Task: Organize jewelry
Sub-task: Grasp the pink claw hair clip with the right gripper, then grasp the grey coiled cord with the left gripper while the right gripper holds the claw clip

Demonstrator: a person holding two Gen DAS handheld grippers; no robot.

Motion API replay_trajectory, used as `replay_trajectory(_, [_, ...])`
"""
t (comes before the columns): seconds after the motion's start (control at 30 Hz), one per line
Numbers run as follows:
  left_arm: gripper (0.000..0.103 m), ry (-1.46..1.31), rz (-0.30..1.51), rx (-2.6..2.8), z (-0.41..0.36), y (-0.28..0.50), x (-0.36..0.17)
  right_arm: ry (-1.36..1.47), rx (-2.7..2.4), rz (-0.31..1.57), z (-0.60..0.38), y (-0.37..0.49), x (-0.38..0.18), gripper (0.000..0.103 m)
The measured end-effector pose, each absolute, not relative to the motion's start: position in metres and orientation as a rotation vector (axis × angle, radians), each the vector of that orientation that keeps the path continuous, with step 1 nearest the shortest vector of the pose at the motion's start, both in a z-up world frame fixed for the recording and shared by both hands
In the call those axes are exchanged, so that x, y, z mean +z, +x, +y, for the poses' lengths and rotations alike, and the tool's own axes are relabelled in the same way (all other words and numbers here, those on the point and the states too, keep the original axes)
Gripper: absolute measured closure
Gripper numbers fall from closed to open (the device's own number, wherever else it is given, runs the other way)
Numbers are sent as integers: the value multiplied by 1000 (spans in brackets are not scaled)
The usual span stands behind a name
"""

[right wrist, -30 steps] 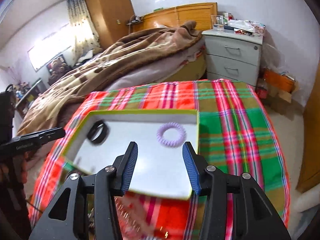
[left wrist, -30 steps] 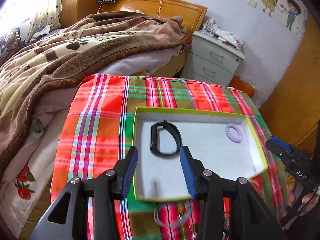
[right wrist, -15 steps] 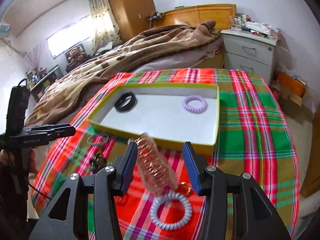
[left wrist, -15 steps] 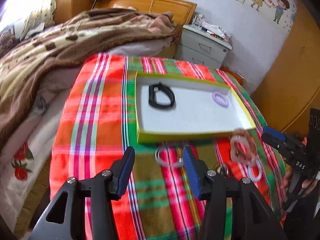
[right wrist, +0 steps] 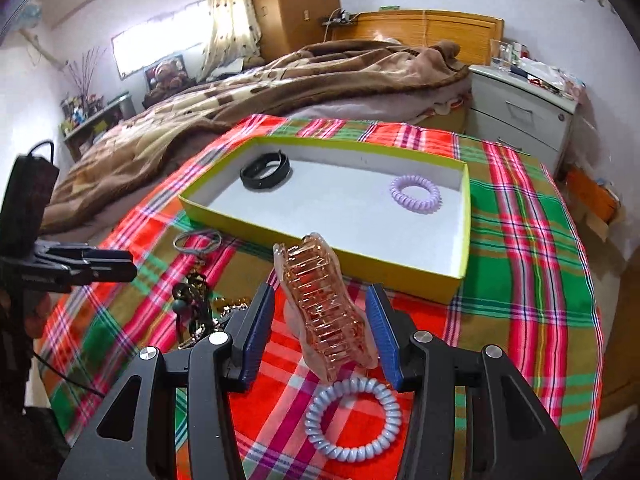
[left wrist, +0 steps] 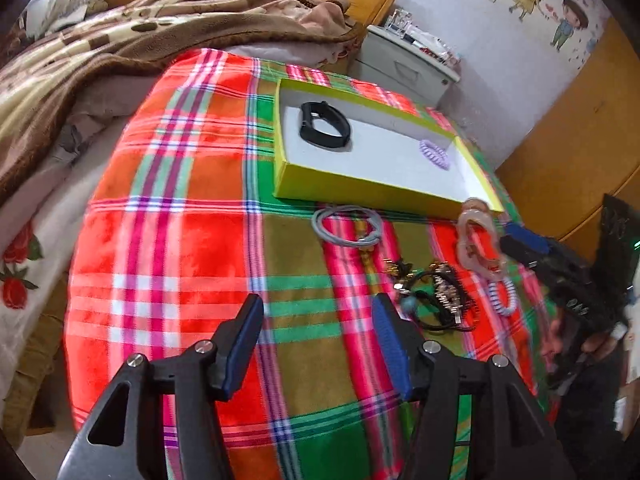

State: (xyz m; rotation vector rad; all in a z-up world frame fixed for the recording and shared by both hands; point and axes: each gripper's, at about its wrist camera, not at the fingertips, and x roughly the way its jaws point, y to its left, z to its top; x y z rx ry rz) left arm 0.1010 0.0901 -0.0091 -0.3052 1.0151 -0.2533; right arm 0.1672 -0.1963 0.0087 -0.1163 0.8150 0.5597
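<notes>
We see the left hand-held gripper point(left wrist: 318, 344) angled down over the plaid-covered surface point(left wrist: 168, 240), its blue pads spread wide after having just been opening, with nothing but bare cloth between them. The right hand-held gripper point(right wrist: 320, 334) also tilts downward, and a translucent pink hair claw clip point(right wrist: 326, 312) stands upright between its pads; gaps show on both sides of the clip, so we read the pads as spread and not pressing it. A pale blue spiral hair tie point(right wrist: 354, 418) lies on the cloth just below the clip. Beyond both grippers sits the shallow lime-edged box point(right wrist: 320, 240), holding a black wristband point(right wrist: 266, 170) near its far left corner and a lilac spiral hair tie point(right wrist: 416, 194) toward its right side, well apart. In front of the box a grey loop point(left wrist: 346, 226) rests on the cloth, and near it a dark tangle of beaded jewelry point(left wrist: 436, 296) lies in a heap. From the left view, a hand point(left wrist: 596, 344) shows at the right edge gripping the other tool's handle
</notes>
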Motion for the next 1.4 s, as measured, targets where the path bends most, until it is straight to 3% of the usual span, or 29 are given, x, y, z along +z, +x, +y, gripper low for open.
replay_trajectory(0.3, [45, -304, 1043, -251, 84, 110, -14, -195, 528, 871, -186, 174, -5, 52])
replay_trajectory(0.53, [45, -273, 1024, -229, 80, 122, -9, -101, 500, 914, -195, 178, -10, 52])
replay_trajectory(0.87, [45, -275, 1025, -204, 82, 139, -10, -53, 462, 886, -202, 169, -8, 63])
replay_trajectory(1.4, [46, 148, 962, -270, 25, 139, -3, 87, 426, 839, -225, 155, 3, 63])
